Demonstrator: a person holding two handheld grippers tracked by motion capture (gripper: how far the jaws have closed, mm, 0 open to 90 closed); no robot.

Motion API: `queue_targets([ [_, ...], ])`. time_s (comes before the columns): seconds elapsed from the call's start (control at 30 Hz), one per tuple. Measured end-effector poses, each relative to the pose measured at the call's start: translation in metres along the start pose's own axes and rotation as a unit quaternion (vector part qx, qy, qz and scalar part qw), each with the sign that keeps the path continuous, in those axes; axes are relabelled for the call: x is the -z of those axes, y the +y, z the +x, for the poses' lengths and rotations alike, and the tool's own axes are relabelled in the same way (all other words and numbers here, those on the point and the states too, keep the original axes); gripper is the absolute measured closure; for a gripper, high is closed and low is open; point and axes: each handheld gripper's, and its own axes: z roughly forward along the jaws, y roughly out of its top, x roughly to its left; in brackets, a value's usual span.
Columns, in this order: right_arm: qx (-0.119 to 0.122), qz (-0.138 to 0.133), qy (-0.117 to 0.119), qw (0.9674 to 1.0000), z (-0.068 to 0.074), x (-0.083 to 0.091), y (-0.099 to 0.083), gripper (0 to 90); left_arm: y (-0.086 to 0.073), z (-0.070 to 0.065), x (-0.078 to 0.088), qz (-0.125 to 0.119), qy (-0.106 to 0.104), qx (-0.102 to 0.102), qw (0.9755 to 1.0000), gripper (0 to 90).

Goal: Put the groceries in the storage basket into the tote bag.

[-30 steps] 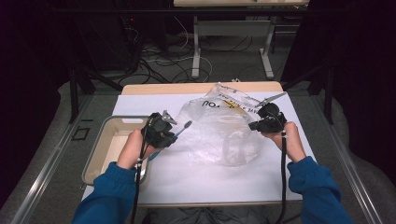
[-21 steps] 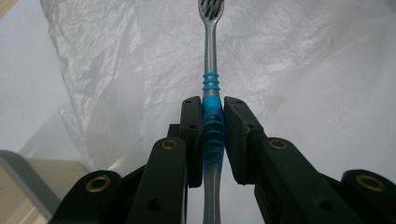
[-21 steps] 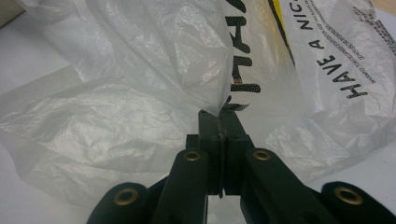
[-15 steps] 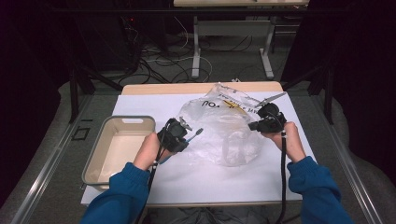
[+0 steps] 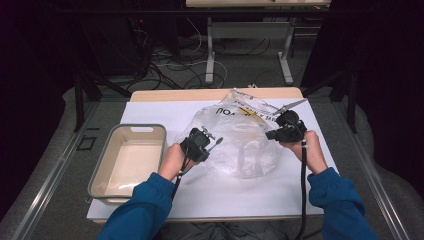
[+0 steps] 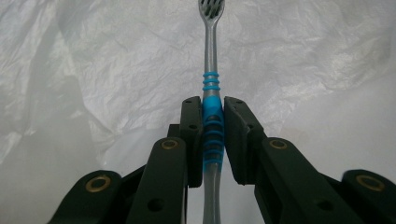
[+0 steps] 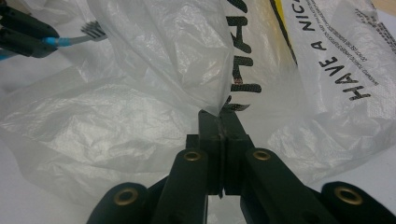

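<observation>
A grey toothbrush (image 6: 211,56) with blue grip rings is clamped by its handle in my left gripper (image 6: 212,109), bristle head pointing away toward the bag. In the high view the left gripper (image 5: 209,145) sits at the left side of a crumpled clear plastic bag (image 5: 242,137) with black and yellow print. My right gripper (image 7: 219,116) is shut on a fold of the bag's (image 7: 140,116) edge and holds it lifted. In the high view it (image 5: 274,134) is at the bag's right side. The toothbrush head (image 7: 93,31) shows at the far left of the right gripper view.
A beige plastic tub (image 5: 100,170) stands on the table's left. A white sheet (image 5: 225,195) covers the tabletop under the bag. Past the far edge are table legs and cables on the floor.
My left hand has moved right from the tub's edge to the bag's left side and sunk lower, carrying the toothbrush. The right hand has kept still with the bag.
</observation>
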Motion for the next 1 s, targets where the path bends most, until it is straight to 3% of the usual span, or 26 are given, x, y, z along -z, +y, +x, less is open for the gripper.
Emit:
queue_targets([
  [0.03,0.003,0.001,0.000,1.0000,0.000,0.000,0.000,90.0,0.002,-0.001,-0.002,-0.008,0.002,0.009,0.9999,78.7],
  [0.23,0.003,0.002,0.002,1.0000,0.001,-0.001,0.000,90.0,0.013,0.001,-0.013,-0.023,0.007,0.015,0.9996,78.7],
  [0.27,0.004,0.002,0.003,1.0000,0.001,-0.001,0.000,90.0,0.014,0.001,-0.016,-0.028,0.006,0.026,0.9993,78.7],
  [0.53,0.003,0.001,0.001,1.0000,0.001,-0.001,0.000,90.0,0.025,0.005,-0.030,-0.044,0.009,0.030,0.9985,78.6],
  [1.0,-0.001,0.000,0.001,1.0000,-0.001,-0.001,0.000,90.0,0.041,0.007,-0.044,-0.087,0.039,0.048,0.9943,78.5],
])
